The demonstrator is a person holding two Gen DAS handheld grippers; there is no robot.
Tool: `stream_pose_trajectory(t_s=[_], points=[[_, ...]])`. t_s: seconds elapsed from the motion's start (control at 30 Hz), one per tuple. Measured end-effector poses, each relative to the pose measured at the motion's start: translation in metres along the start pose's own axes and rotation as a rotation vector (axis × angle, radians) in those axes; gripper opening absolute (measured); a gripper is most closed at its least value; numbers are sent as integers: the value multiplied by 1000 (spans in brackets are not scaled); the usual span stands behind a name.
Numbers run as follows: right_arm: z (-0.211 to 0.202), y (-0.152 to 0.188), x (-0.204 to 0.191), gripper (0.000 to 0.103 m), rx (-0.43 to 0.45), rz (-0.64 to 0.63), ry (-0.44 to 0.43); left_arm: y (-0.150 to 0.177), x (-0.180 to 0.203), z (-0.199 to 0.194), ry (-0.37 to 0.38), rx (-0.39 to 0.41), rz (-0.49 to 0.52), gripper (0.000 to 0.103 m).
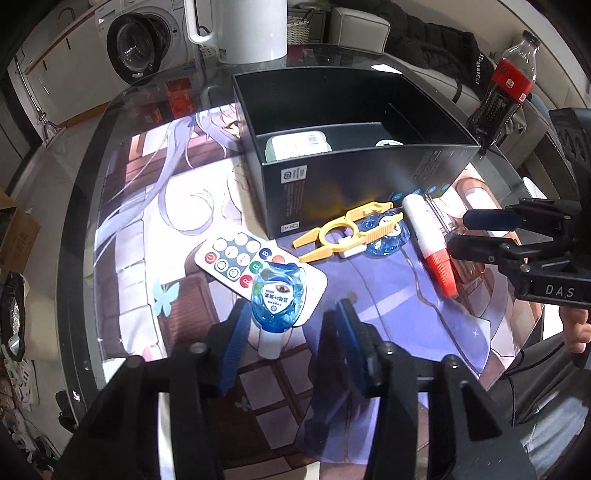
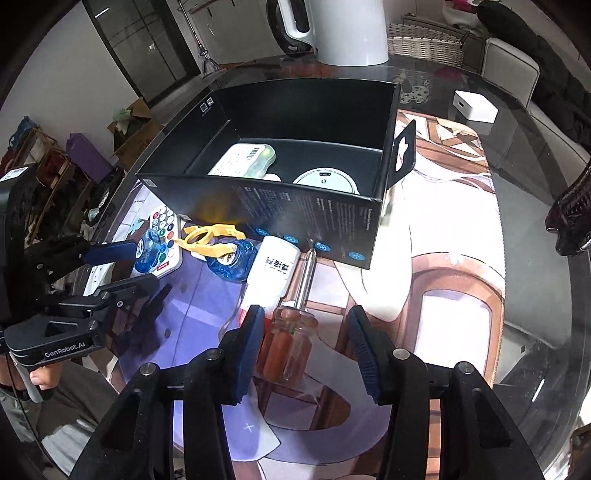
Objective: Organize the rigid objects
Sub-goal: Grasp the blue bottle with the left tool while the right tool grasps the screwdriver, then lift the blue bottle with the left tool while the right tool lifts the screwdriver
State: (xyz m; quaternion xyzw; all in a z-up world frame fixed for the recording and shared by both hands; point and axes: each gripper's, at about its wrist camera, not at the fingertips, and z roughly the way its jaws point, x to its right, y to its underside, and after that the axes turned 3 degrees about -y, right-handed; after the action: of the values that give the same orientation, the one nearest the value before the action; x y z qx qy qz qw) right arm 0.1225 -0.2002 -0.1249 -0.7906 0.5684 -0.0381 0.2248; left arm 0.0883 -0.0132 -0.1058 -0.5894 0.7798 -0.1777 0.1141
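Note:
A black open box stands on the mat and holds a pale case and a round white device. My left gripper is open around a blue eye-drop bottle that lies on a white remote. My right gripper is open around the amber handle of a screwdriver. A white tube with a red cap, a yellow plastic tool and a second blue bottle lie in front of the box.
A white kettle stands behind the box. A cola bottle stands at the far right of the left wrist view. A small white cube sits on the glass table's far right. The printed mat covers the middle.

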Motion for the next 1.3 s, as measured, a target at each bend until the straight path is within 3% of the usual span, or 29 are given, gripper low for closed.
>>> stream_pose_trajectory(t_s=[0.07, 0.27, 0.4, 0.57, 0.77, 0.9, 1.03, 1.07, 1.3], points=[[2, 1, -1, 42, -10, 1, -13, -2, -2, 1, 9, -4, -9, 29], [8, 7, -12, 29, -41, -47, -19, -1, -1, 3, 26, -12, -10, 28], [9, 15, -18, 29, -51, -71, -17, 6, 3, -1, 36, -21, -5, 28], [12, 21, -28, 29, -53, -115, 25, 10, 13, 1, -4, -15, 32, 29], [17, 23, -39, 36, -52, -156, 39, 7, 14, 8, -19, -22, 37, 30], [17, 28, -44, 29, -55, -182, 63, 4, 13, 9, -14, -26, 29, 26], [10, 32, -38, 29, -59, -191, 61, 3, 12, 4, -4, -3, 14, 26], [8, 32, -36, 29, -56, -191, 57, 3, 14, 1, -8, 6, 23, 20], [-7, 26, -34, 28, -4, -172, 37, 3, 15, -9, 9, 34, 29, 20]])
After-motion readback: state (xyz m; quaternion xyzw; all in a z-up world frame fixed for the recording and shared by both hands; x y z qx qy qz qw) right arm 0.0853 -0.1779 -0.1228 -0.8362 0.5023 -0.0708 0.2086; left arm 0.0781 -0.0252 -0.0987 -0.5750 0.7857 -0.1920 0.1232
